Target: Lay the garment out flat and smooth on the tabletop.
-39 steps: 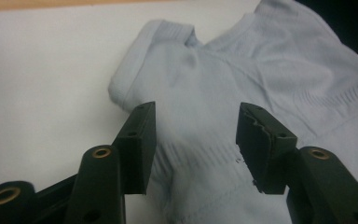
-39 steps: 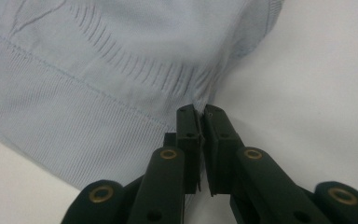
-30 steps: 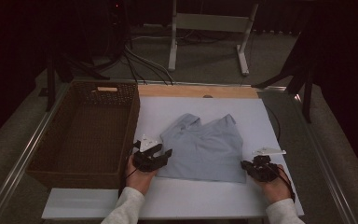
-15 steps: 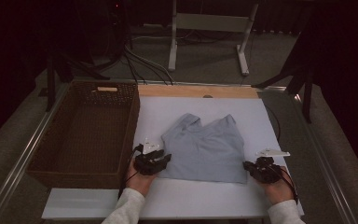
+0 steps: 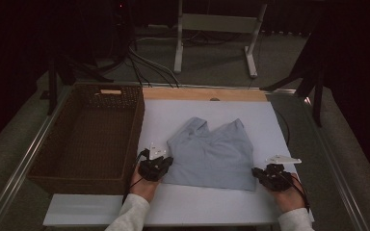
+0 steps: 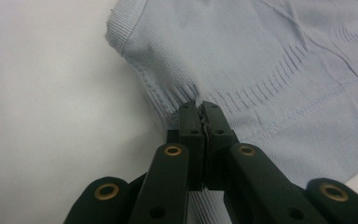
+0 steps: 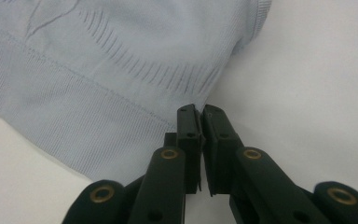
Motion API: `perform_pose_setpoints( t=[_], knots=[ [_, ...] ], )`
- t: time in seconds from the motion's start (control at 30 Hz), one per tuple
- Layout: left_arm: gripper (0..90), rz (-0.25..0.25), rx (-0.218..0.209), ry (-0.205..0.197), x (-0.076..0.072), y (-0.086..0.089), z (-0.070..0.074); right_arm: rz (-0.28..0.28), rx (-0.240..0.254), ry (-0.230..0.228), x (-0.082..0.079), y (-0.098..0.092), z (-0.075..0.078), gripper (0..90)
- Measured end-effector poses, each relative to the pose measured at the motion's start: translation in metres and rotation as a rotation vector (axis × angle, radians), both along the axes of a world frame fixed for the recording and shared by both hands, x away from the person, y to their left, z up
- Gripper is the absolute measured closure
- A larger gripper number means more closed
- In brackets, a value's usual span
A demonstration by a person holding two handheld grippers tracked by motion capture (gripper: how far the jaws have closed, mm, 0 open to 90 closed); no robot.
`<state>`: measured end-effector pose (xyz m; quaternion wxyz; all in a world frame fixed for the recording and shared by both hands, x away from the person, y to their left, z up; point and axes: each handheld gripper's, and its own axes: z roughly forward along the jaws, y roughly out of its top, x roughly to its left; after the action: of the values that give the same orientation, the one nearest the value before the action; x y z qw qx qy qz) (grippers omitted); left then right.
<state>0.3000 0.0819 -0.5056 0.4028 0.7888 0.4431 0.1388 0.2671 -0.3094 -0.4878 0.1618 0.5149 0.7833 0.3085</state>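
Observation:
A light blue knit top (image 5: 212,154) lies flat on the white table (image 5: 212,207), straps toward the far side. My left gripper (image 5: 168,162) is at its near left corner. In the left gripper view the jaws have just been closing, and the left gripper (image 6: 199,105) is now shut on the ribbed hem of the top (image 6: 261,56), with fabric bunched between the pads. My right gripper (image 5: 256,172) is at the near right corner. There the right gripper (image 7: 199,109) is shut on the edge of the top (image 7: 98,70).
A brown wicker basket (image 5: 137,125) stands along the table's left side, close to my left hand. A wooden strip (image 5: 202,94) runs along the far edge. Beyond it are a metal stand (image 5: 217,24) and floor cables (image 5: 144,62).
The left gripper's jaws have closed onto the top's near left hem. The right gripper and both hands have stayed where they were.

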Motion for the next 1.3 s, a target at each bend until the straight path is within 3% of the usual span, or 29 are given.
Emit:
perform_pose_setpoints(
  t=[0.2, 0.4, 0.5, 0.67, 0.77, 0.87, 1.3],
  knots=[
    [89.5, 0.002, 0.006, -0.012, -0.001, -0.002, 0.000, 0.002, 0.007, 0.000, -0.002, 0.000, 0.000, 85.1],
    [89.5, 0.014, 0.002, -0.019, 0.000, 0.000, 0.002, -0.033, 0.007, 0.004, 0.001, -0.001, -0.003, 59.5],
    [89.5, 0.021, 0.006, -0.021, 0.001, 0.001, 0.002, -0.029, -0.007, 0.021, 0.003, 0.003, -0.006, 52.6],
    [89.5, 0.022, 0.005, -0.021, 0.000, 0.001, 0.002, -0.016, -0.011, 0.060, 0.008, 0.008, -0.012, 57.4],
    [89.6, 0.019, 0.006, -0.020, 0.000, 0.000, 0.002, 0.001, -0.006, 0.093, 0.010, 0.010, -0.014, 70.7],
    [89.6, 0.019, 0.005, -0.021, 0.000, 0.000, 0.003, 0.007, -0.020, 0.096, 0.009, 0.010, -0.012, 83.6],
    [89.6, 0.005, -0.003, -0.024, -0.002, -0.003, 0.004, 0.012, -0.017, 0.075, -0.002, 0.003, -0.004, 85.6]
  ],
)
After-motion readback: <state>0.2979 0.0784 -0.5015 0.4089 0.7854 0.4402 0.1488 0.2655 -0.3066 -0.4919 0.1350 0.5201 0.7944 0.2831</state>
